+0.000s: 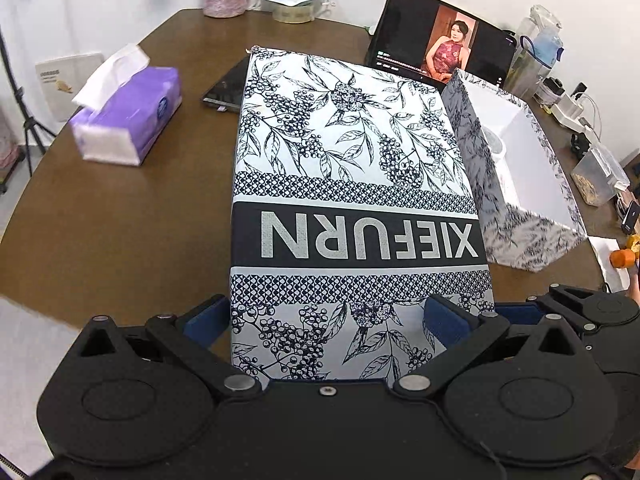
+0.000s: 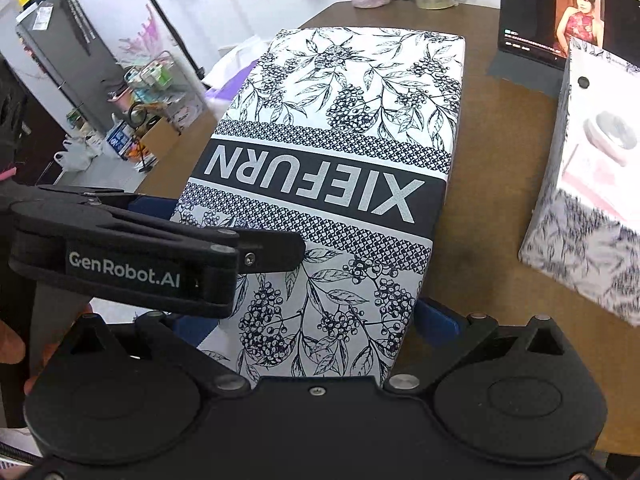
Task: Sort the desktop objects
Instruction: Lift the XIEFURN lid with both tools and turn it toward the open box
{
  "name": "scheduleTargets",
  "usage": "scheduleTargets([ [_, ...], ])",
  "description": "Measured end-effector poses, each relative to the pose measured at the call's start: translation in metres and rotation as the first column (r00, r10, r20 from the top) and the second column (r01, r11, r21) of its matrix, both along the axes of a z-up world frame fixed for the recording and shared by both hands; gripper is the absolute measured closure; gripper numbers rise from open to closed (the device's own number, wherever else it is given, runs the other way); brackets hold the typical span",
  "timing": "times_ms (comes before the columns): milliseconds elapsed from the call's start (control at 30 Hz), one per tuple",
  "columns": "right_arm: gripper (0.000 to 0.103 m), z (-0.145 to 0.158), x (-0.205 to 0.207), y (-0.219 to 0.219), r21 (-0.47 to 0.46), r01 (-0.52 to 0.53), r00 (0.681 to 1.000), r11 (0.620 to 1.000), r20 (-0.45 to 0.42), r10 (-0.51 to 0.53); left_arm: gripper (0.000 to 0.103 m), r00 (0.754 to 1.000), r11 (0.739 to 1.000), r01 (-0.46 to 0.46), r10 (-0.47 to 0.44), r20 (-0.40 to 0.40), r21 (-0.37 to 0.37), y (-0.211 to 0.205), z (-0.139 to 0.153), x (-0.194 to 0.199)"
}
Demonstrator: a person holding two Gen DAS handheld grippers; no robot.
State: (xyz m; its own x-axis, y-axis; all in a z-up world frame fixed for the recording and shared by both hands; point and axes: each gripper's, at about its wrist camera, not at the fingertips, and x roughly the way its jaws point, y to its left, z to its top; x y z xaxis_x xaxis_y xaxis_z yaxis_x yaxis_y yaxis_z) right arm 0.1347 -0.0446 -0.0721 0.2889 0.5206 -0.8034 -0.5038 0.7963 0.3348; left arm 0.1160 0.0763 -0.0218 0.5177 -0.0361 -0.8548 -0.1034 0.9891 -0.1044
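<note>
**Both grippers clamped on the near end of the patterned lid**

Your left gripper (image 1: 326,320) has its blue-padded fingers (image 1: 208,320) pinching the near end of the box lid (image 1: 348,168), one finger at each long side, pads touching the printed card. The lid, white with dark leaf-and-berry print and a black band reading XIEFURN, stretches straight ahead from between your fingers, over the brown desk (image 1: 120,220).

Your right gripper (image 2: 316,328) holds the same lid (image 2: 340,160) the same way: its fingers (image 2: 438,318) press on the two long sides at the near end. In the right wrist view the left gripper's body (image 2: 132,256), marked GenRobot.AI, sits just left of your right fingers, lying over the lid's near left edge. Whether the lid's far end rests on the desk or hangs above it cannot be told.

Right of your fingers stands the open box base (image 1: 520,168), same print outside, white inside, with a round white object (image 1: 494,146) in it. It lies close beside the lid's right edge.

Beyond the lid's far end, to the right, a tablet (image 1: 440,36) stands upright with a video playing. Left of your left fingers, well apart from the lid, is a purple tissue pack (image 1: 128,120); a dark phone (image 1: 226,90) lies flat at the lid's far left corner, partly hidden by it.
</note>
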Motion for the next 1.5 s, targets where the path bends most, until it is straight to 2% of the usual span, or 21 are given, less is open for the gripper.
scheduleTargets([
  [167,0.0,0.004,-0.018,0.009,0.001,-0.029,1.0,1.0,0.01,0.029,0.0,0.999,0.999,-0.035,0.035,0.002,-0.003,0.004,0.002,-0.023],
  [367,0.0,0.019,-0.027,0.004,0.0,-0.024,0.999,1.0,0.043,0.024,0.0,0.999,0.999,-0.034,0.034,0.037,0.004,-0.005,0.013,-0.033],
  [800,0.0,0.042,-0.024,-0.031,-0.016,0.066,0.993,0.998,0.099,-0.064,0.0,0.994,0.999,0.053,-0.051,0.1,-0.008,-0.053,0.029,-0.007],
  [1300,0.0,0.003,0.029,-0.078,-0.019,0.218,0.973,0.976,0.082,-0.216,0.0,0.974,0.978,0.209,-0.208,0.086,-0.007,-0.084,0.002,0.06],
  [1500,0.0,-0.013,0.062,-0.077,-0.032,0.237,0.97,0.971,0.064,-0.234,0.0,0.97,0.972,0.233,-0.231,0.069,-0.018,-0.075,-0.012,0.096],
])
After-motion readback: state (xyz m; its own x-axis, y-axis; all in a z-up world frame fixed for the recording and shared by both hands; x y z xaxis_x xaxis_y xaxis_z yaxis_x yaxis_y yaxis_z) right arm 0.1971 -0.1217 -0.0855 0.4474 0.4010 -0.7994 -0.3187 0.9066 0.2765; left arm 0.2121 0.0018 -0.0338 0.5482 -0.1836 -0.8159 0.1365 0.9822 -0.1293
